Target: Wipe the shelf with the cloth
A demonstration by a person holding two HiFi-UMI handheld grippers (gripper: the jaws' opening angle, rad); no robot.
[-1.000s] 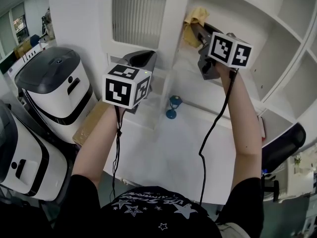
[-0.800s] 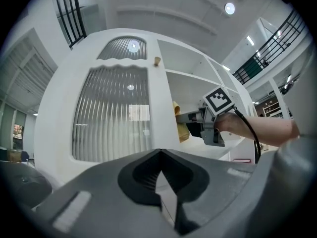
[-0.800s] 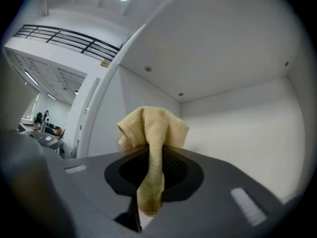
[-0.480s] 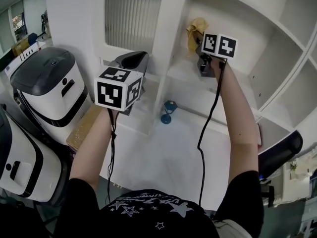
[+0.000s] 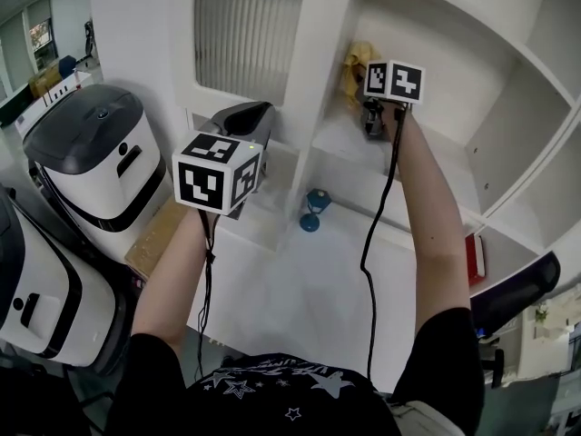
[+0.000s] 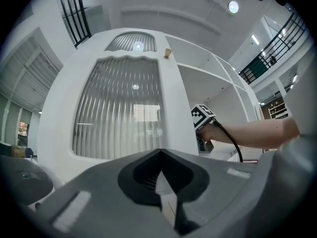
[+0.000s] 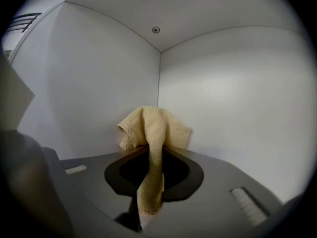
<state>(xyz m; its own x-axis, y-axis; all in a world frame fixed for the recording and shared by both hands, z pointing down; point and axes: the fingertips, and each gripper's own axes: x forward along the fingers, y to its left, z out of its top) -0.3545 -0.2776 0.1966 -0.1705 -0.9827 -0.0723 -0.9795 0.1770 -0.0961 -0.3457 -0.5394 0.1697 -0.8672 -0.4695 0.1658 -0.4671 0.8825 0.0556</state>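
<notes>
Where its jaws press together, the right gripper (image 7: 150, 151) pinches a yellow cloth (image 7: 154, 125). One strip of it runs down between the jaws, and the rest bunches up past their tips. That bunch sits at the back corner (image 7: 159, 73) of a white shelf (image 5: 349, 143) compartment, close against the two walls; whether it touches them I cannot tell. From the head view, the right arm reaches deep into that compartment, and a black cable (image 5: 375, 225) trails from the gripper along the forearm. The left gripper (image 6: 159, 155) has its jaws brought together with nothing between them. It is held up well apart from the cloth, in front of a ribbed door (image 6: 119, 108) to the left of the compartment. Below both grippers a small blue object (image 5: 311, 213) stands on a white table (image 5: 300, 298). A white-and-dark machine (image 5: 95, 162) stands at the left, with another nearer the bottom edge.
</notes>
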